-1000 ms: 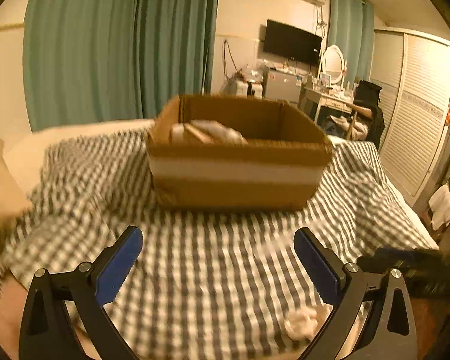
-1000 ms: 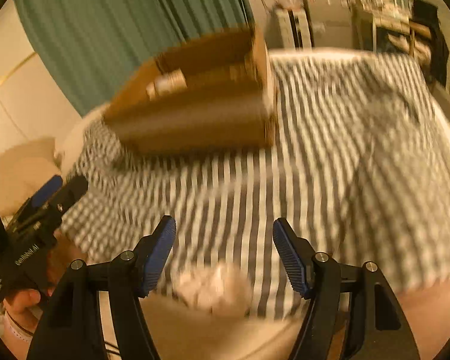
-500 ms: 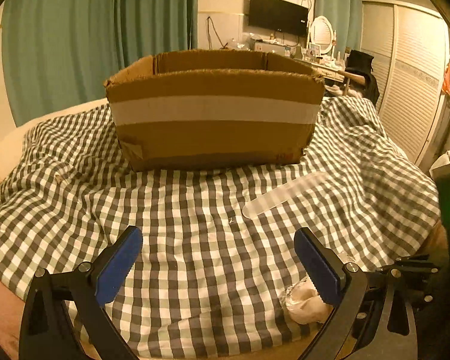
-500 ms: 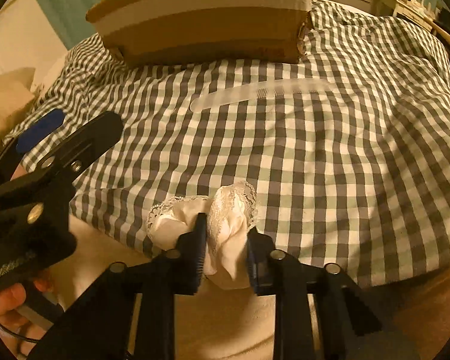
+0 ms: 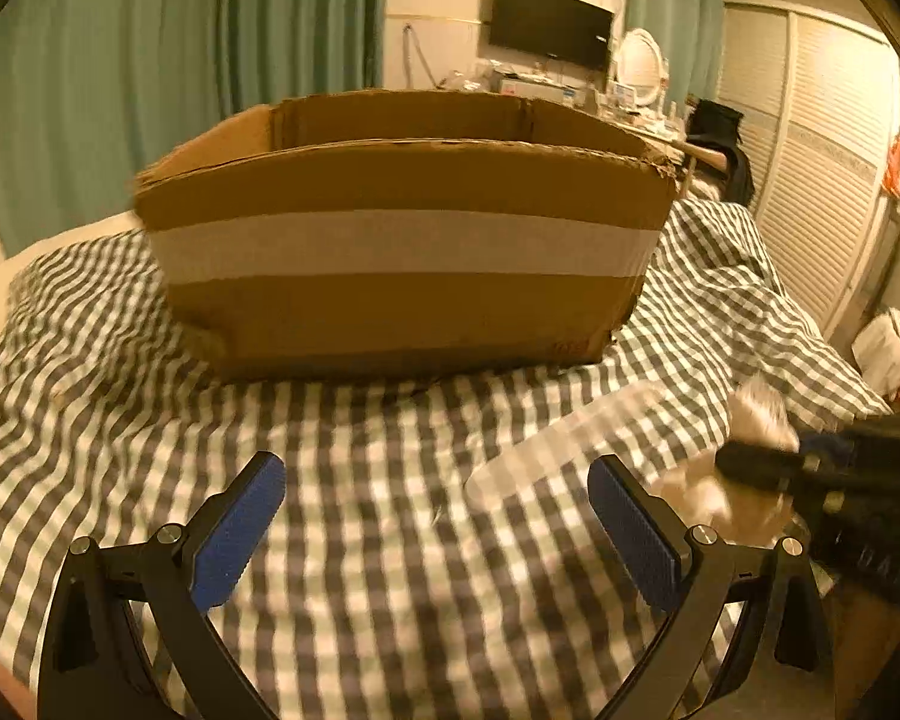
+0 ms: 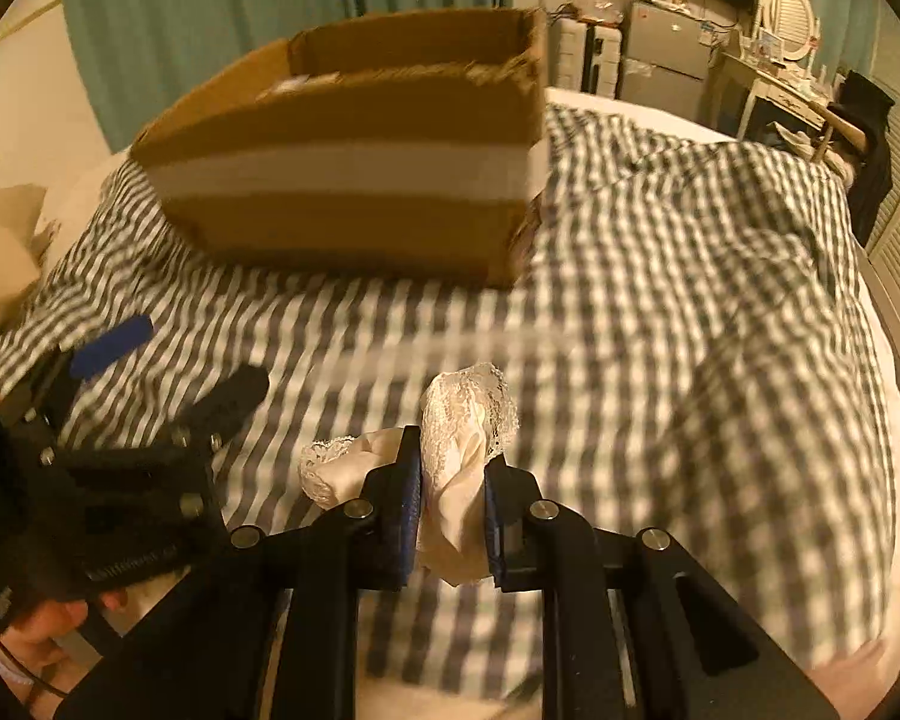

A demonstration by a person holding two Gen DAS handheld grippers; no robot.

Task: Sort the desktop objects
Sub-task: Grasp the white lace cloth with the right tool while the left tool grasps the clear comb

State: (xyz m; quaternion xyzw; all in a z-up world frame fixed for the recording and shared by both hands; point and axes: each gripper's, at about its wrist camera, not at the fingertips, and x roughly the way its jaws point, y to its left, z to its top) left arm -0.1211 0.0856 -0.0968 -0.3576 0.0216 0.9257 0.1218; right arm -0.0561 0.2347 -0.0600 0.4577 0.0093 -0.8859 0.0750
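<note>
My right gripper (image 6: 450, 480) is shut on a white lacy cloth (image 6: 468, 420) and holds it above the checked bedspread (image 6: 690, 330). The cloth also shows in the left wrist view (image 5: 756, 414), blurred, at the right beside the right gripper (image 5: 810, 468). A brown cardboard box (image 5: 402, 240) with a white tape band stands ahead on the bed; it also shows in the right wrist view (image 6: 354, 168). A clear plastic strip (image 5: 570, 438) lies on the bedspread before the box. My left gripper (image 5: 438, 522) is open and empty; it also shows in the right wrist view (image 6: 168, 372).
Green curtains (image 5: 150, 90) hang behind the bed. A dresser with a mirror (image 5: 636, 72) and a TV (image 5: 549, 24) stand at the back right, and white slatted wardrobe doors (image 5: 822, 180) on the right. A pillow (image 6: 0, 252) lies at the left.
My right gripper closed on the lacy cloth and has lifted it off the bedspread toward the box. My left gripper stayed open and moved closer to the box.
</note>
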